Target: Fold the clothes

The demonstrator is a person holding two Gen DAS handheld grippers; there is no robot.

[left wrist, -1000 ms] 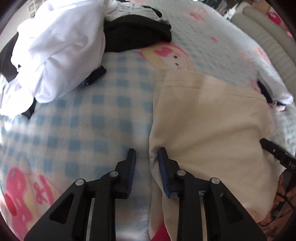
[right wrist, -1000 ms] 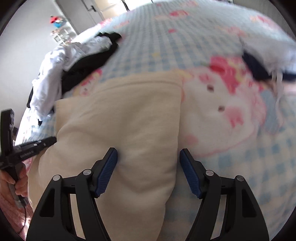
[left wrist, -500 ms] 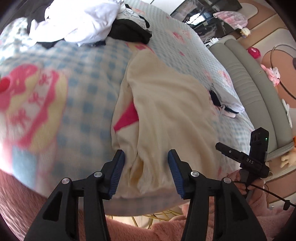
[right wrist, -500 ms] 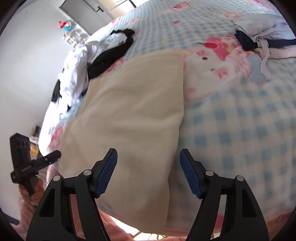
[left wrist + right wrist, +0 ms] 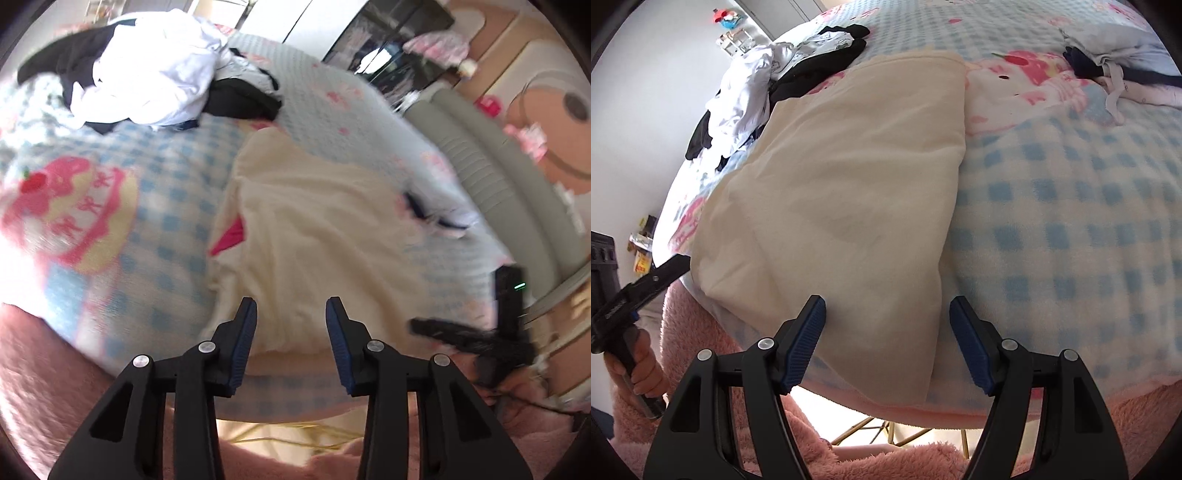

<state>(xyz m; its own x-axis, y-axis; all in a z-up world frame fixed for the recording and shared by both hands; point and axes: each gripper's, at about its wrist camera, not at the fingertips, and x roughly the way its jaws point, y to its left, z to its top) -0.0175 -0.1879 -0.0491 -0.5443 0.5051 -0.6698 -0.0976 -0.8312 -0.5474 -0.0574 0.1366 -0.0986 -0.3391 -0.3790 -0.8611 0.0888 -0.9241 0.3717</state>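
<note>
- While both tools hang back off the near edge of the bed, the left gripper has its fingers spread wide with nothing between them, wider than half a second ago, and a full second back they were nearly pinched beside the cloth's left edge.
- Over on the other side, the right gripper is splayed just as wide and empty-handed, the same spread it has shown for the last second.
- Ahead of both sets of fingers lies the cream garment, flattened into a long panel on the checked blanket, its near end draping just past the fingertips toward the bed's edge.
- From the left view the cream garment shows a pink sliver peeking out at its left edge, forward and left of the fingertips.
- Both cameras have pulled back and up since a second ago, when they sat low over the fabric; that reads to me as a fold just released, with the next grab likely at the near hem.
- Far beyond the left fingers, the pile of white and black clothes waits unfolded.
- Off past the right fingers, up and to the right, sits a small folded bundle.
</note>
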